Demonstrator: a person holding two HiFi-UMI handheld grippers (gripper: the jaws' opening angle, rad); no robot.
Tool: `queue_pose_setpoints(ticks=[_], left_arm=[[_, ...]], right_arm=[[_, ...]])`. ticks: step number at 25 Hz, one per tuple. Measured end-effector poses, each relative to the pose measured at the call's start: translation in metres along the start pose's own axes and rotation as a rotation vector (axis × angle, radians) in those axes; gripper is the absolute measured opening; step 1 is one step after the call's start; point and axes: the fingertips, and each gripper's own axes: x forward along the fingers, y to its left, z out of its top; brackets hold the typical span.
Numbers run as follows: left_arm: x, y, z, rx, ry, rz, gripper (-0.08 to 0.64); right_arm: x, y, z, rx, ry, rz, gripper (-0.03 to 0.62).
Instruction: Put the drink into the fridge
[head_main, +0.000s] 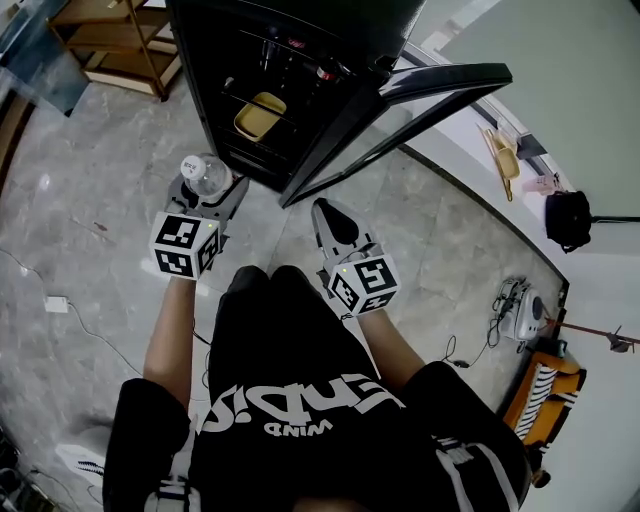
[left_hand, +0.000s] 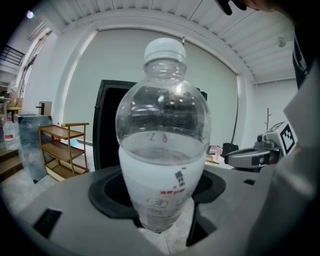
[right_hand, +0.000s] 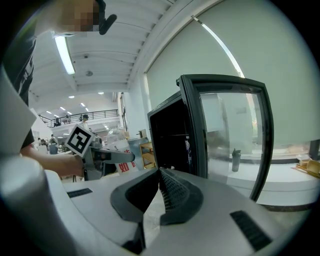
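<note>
A clear plastic water bottle (head_main: 204, 174) with a white cap and a white label (left_hand: 162, 175) stands upright between the jaws of my left gripper (head_main: 207, 188), which is shut on its lower half. The black fridge (head_main: 285, 60) is just ahead. Its glass door (head_main: 400, 110) is swung open to the right, and wire shelves show inside. My right gripper (head_main: 335, 222) hovers in front of the door's lower edge. Its ribbed fingertips (right_hand: 167, 187) are pressed together with nothing between them. In the right gripper view the open door (right_hand: 230, 135) fills the middle, and the left gripper (right_hand: 102, 156) shows to the left.
A yellow container (head_main: 259, 114) lies on a lower fridge shelf. A wooden rack (head_main: 115, 45) stands left of the fridge. Along the curved wall at right are a black bag (head_main: 568, 220), a white device with a cable (head_main: 520, 310) and an orange crate (head_main: 545, 395). A white adapter (head_main: 55, 303) lies at left.
</note>
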Motion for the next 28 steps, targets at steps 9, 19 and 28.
queue_pose_setpoints(ticks=[9,19,28], left_arm=[[0.071,0.015,-0.006,0.049,0.003,-0.024,0.307],[0.151,0.038,-0.012,0.115,0.015,-0.051,0.307],[0.226,0.051,-0.028,0.124,0.042,-0.075,0.307]], right_arm=[[0.003,-0.004,0.003,-0.002,-0.009,-0.007,0.025],[0.003,-0.007,-0.017,0.019,0.015,-0.011,0.025],[0.005,-0.021,-0.026,0.057,0.018,-0.051,0.025]])
